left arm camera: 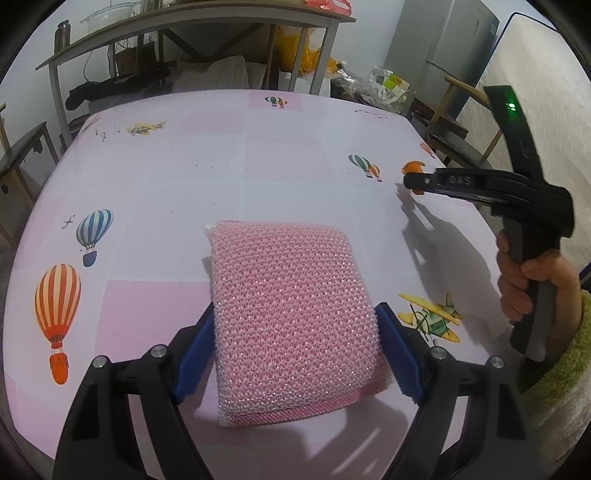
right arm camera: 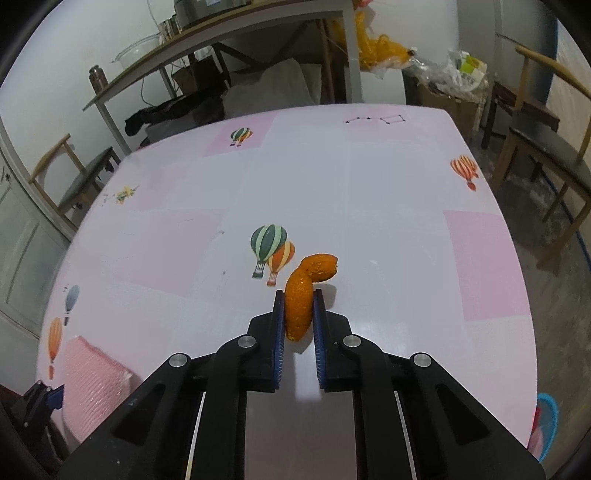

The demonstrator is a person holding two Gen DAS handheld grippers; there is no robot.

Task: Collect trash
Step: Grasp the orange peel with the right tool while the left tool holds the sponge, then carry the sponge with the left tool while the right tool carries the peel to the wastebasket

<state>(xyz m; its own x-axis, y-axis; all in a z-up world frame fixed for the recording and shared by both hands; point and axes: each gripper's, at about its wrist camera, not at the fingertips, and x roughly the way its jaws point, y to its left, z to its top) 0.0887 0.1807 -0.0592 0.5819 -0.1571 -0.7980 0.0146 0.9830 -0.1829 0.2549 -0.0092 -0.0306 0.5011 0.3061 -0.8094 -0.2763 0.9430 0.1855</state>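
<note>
Sponge (left arm camera: 291,317) and peel (right arm camera: 303,295) share pink tablecloth (right arm camera: 369,184).

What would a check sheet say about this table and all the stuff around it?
Surface: pink tablecloth with balloon and plane prints; no spills seen.
Job's things: curled orange peel, pinched and sticking out past the fingertips.
Clutter: pink mesh scrubbing pad between the left gripper's pads.
Grippers: right gripper shut on the peel; left gripper shut on the pad's sides.
Cables: thin cords hang near the shelf table; none seen on the tablecloth.
Surroundings: wooden chairs, plastic bags, blue-rimmed bin at the table's right edge.
</note>
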